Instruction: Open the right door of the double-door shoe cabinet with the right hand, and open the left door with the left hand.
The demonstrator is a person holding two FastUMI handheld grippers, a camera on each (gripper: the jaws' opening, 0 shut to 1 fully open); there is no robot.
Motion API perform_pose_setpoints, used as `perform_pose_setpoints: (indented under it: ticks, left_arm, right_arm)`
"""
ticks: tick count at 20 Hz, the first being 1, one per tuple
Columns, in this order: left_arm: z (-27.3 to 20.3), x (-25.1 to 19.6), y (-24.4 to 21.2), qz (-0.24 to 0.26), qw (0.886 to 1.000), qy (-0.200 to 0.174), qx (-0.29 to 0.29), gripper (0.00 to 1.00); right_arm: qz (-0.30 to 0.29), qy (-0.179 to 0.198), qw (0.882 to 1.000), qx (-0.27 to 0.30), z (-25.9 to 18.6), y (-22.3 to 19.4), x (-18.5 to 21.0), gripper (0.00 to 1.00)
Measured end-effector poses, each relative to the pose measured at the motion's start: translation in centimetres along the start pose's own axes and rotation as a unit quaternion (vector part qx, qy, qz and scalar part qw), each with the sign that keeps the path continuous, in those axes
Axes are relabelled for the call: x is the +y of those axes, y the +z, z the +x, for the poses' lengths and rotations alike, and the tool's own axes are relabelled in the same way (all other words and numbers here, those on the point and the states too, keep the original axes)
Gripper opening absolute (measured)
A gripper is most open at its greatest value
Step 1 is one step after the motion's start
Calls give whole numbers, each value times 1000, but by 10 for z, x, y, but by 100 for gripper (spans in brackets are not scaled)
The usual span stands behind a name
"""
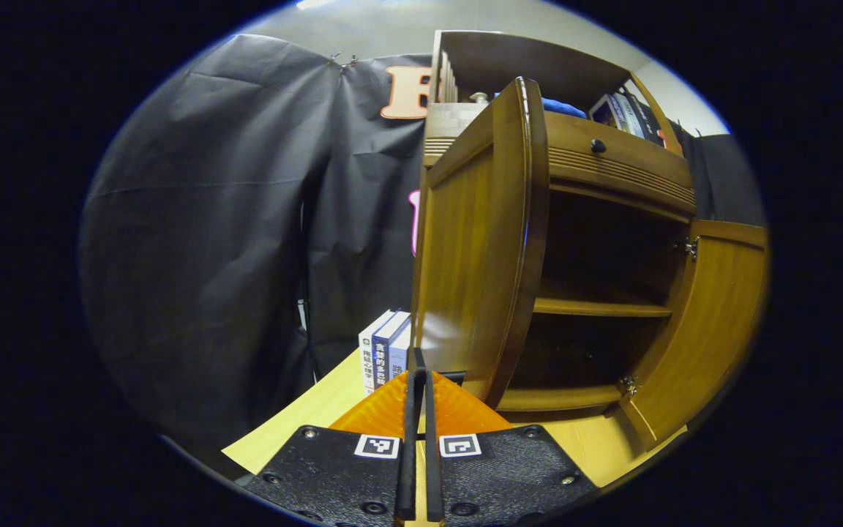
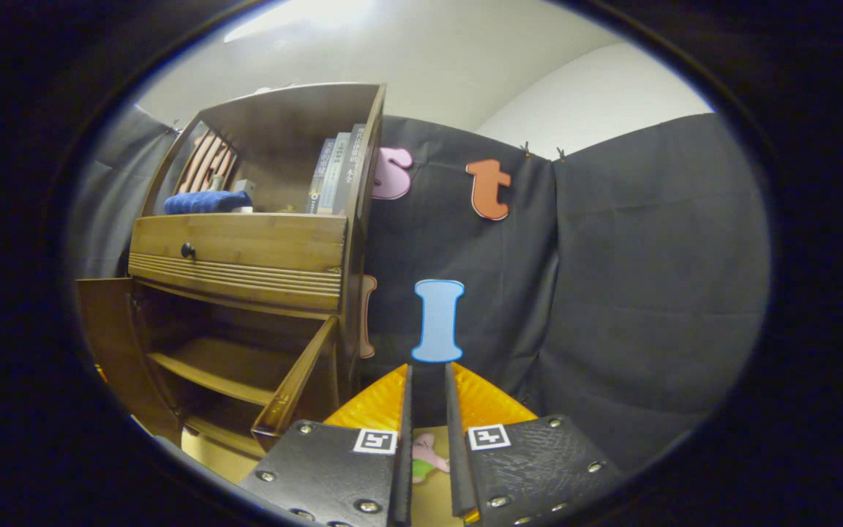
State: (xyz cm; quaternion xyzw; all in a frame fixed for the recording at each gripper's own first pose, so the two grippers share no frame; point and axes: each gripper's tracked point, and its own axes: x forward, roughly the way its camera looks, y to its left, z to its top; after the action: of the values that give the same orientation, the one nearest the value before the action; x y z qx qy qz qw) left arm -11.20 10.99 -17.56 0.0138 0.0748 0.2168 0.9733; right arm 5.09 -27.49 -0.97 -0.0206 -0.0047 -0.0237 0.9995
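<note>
The wooden shoe cabinet (image 1: 612,176) stands with both doors swung out. In the left gripper view the left door (image 1: 480,249) hangs open just ahead of my left gripper (image 1: 419,364), whose fingers are nearly together with nothing seen between them. The right door (image 1: 707,329) is open at the far right, and the inner shelf (image 1: 597,307) is bare. In the right gripper view the cabinet (image 2: 246,256) is to the left, with the right door (image 2: 293,384) edge-on beside my right gripper (image 2: 427,369). That gripper stands apart from the door, a narrow gap between its fingers, holding nothing.
Several books (image 1: 385,348) stand on the light wooden table (image 1: 304,417) left of the cabinet. A knobbed drawer (image 2: 238,252) sits above the doors, with a blue cloth (image 2: 205,201) and books (image 2: 337,172) on top. A pink toy (image 2: 425,454) lies below the right gripper.
</note>
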Motion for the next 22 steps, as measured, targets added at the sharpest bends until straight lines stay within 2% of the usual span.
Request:
perform_pose_setpoints:
  ticks: [1,2,3,8,9,15,17,19,20,21,22]
  left_arm:
    - [1,12,1,0,1000,9,-1,3]
    - [2,20,2,4,1000,15,-1,9]
    - [3,29,3,8,1000,18,-2,6]
    - [2,37,5,-3,1000,-5,-4,4]
    - [2,37,5,-3,1000,-7,-4,0]
    - [2,37,7,3,1000,-27,7,0]
    - [0,38,9,4,999,-31,12,4]
    - [-2,43,12,9,1000,-26,14,4]
    - [-3,50,15,9,1000,-14,14,9]
    - [-1,61,20,4,1000,0,12,0]
    - [-4,69,22,-5,1000,6,11,0]
  right_arm:
    - [-1,-1,1000,-1,0,1,0,21]
    - [-2,-3,1000,-2,1,1,0,21]
    - [-2,-6,1000,-2,2,2,-1,21]
    - [1,-12,1000,-2,2,1,-2,21]
    - [-1,-13,1000,-2,1,2,-2,21]
    - [-8,-16,1000,-2,3,2,-3,21]
    - [-6,-16,1000,-2,3,1,-2,21]
    - [-6,-16,1000,-2,2,1,-3,21]
    - [-7,-17,1000,-3,1,2,-5,21]
    - [-8,-18,1000,-4,0,3,-6,21]
    - [-9,-20,1000,-4,0,3,-7,21]
